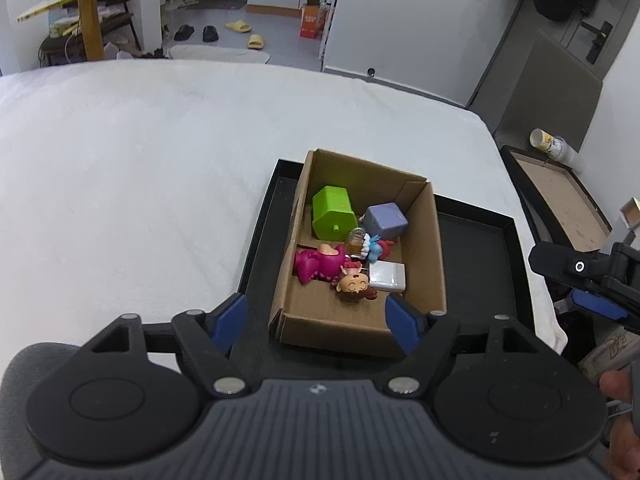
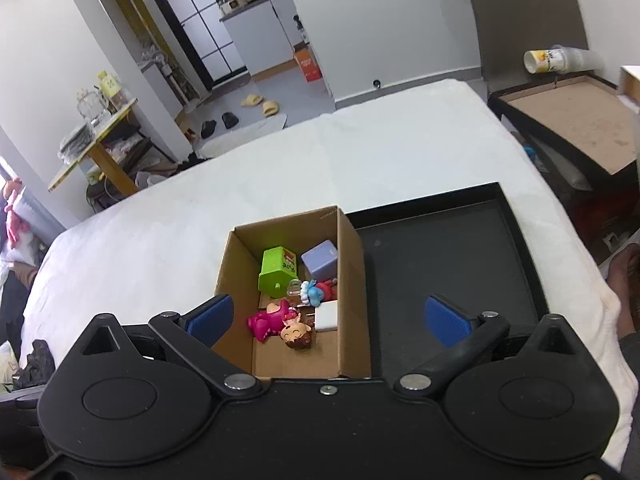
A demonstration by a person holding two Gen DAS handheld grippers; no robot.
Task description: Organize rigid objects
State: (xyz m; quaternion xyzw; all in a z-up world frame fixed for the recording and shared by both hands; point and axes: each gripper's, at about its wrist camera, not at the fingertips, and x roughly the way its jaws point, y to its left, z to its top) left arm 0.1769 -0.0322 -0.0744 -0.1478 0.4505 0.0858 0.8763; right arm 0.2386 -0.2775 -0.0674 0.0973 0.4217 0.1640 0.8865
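Both grippers, left and right, spread wide, nothing between the blue pads, above a cardboard box on a black tray. Inside: green block, purple cube, pink dinosaur, small figures.

Black tools w/ blue pads, silver screws, round housings.

My right gripper is cut off by the left view's edge; the label on the green box is too small to read.
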